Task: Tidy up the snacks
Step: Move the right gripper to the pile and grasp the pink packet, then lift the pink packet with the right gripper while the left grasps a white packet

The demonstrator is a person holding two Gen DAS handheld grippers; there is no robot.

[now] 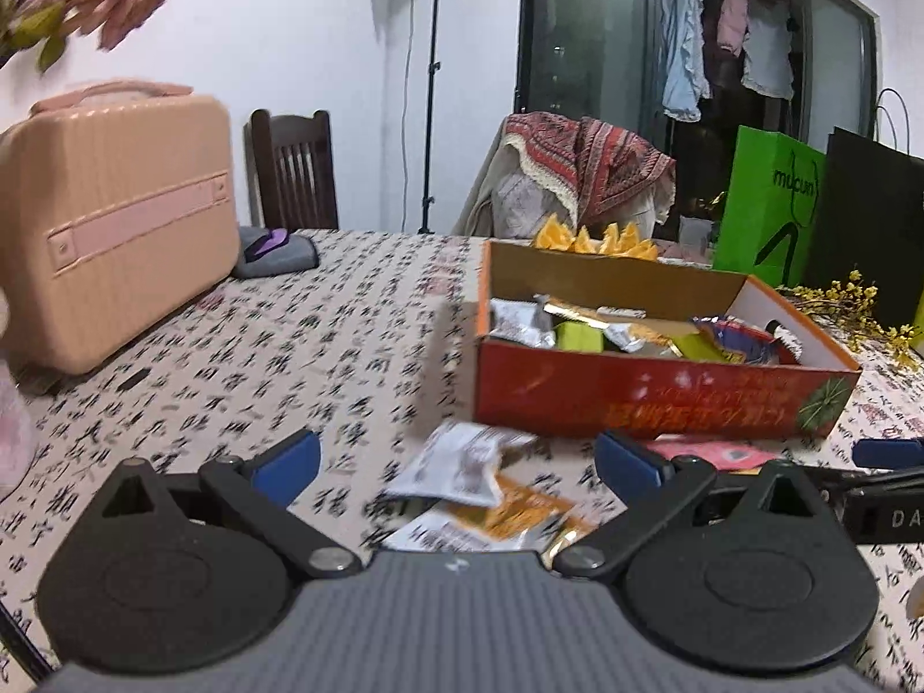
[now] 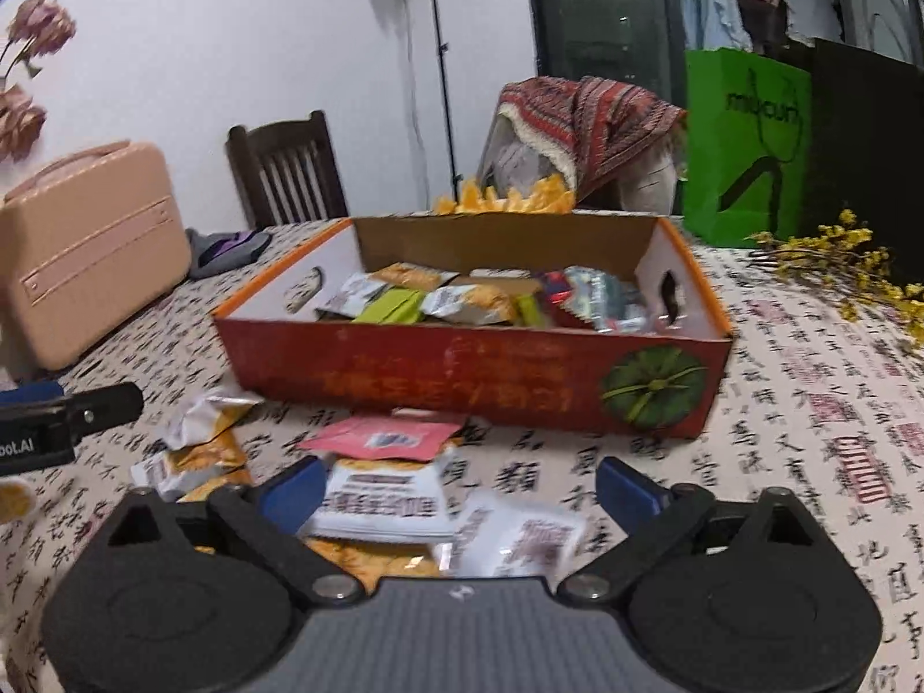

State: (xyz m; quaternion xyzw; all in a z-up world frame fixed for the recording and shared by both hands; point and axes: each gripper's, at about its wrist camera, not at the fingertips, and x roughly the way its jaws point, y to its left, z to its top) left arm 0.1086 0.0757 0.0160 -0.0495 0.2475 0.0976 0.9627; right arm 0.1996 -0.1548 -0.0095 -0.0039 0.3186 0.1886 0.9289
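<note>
The left gripper [image 1: 456, 462] stands wide open and holds nothing; between its blue pads lie a white packet [image 1: 462, 462] and, under it, an orange-and-white packet [image 1: 508, 520], both flat on the bench [image 1: 289, 358]. The right gripper [image 2: 459, 491] is also spread wide and empty, with a white printed packet [image 2: 381, 502] resting beside its left pad and another white packet [image 2: 520, 537] lying just to the right of that one. A pink packet [image 2: 387, 436] lies a little farther out, close to the front wall of the red cardboard box [image 2: 462, 375]. More yellow and white packets [image 2: 196, 450] lie loose to the left, near the tip of the left gripper as seen from the right wrist. The box sits open on the patterned cloth and holds a mix of snack packets [image 2: 462, 297]. Beyond it stand a green paper bag [image 2: 745, 144], a black bag [image 2: 866, 161] and yellow flower sprigs [image 2: 837, 260]. A pink suitcase [image 1: 115, 219] sits on the bench well off to the left.
</note>
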